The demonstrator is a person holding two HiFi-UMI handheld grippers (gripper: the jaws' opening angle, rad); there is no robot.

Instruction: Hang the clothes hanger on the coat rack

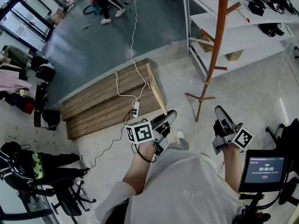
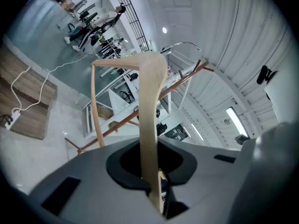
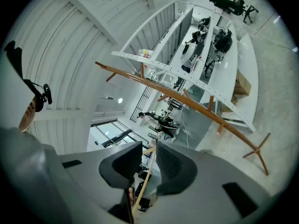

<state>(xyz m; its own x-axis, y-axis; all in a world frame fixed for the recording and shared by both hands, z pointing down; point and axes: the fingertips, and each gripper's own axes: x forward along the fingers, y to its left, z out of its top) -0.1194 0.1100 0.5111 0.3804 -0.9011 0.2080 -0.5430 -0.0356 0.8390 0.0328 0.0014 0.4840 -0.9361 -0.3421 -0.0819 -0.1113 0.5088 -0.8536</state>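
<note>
The pale wooden clothes hanger (image 2: 149, 101) stands upright between the jaws of my left gripper (image 2: 150, 164), which is shut on one of its arms. In the head view the left gripper (image 1: 167, 118) and right gripper (image 1: 219, 115) are side by side in front of the person, and the hanger itself is hard to make out. The brown wooden coat rack (image 1: 216, 41) stands ahead and slightly right, on spread feet. It also crosses the left gripper view as a slanted coat rack pole (image 2: 107, 132). A thin hanger bar (image 3: 140, 188) runs between the jaws of the right gripper (image 3: 149, 157), with a gap beside it.
A wooden pallet (image 1: 107, 101) with a power strip (image 1: 135, 108) and white cable lies ahead on the left. White shelving (image 1: 243, 27) stands behind the coat rack (image 3: 187, 101). A small monitor on a stand (image 1: 261, 169) is at the right, and chairs and gear (image 1: 32, 167) at the left.
</note>
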